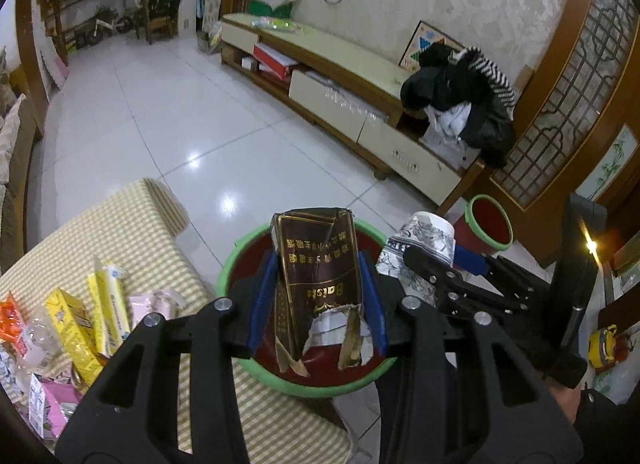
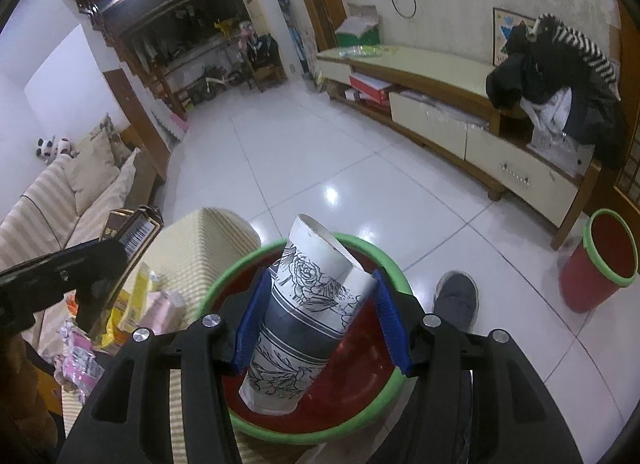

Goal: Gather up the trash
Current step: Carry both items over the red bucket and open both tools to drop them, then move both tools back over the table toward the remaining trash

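My left gripper [image 1: 318, 296] is shut on a torn dark brown cigarette carton [image 1: 316, 268] and holds it above a red bin with a green rim [image 1: 280, 378]. My right gripper [image 2: 320, 316] is shut on a crushed white paper cup with black flower print [image 2: 308, 316] and holds it over the same bin [image 2: 316, 434]. The cup and right gripper also show in the left wrist view [image 1: 420, 260]. The left gripper with the carton shows in the right wrist view [image 2: 120, 240]. More trash, yellow boxes [image 1: 80, 328] and pink wrappers [image 1: 154, 304], lies on the checked table [image 1: 132, 223].
A second red bin with a green rim [image 2: 600, 264] stands on the tiled floor at the right by the TV cabinet [image 2: 440, 111]. A person's grey shoe [image 2: 456, 296] is beside the near bin. A sofa [image 2: 72, 191] is at the left.
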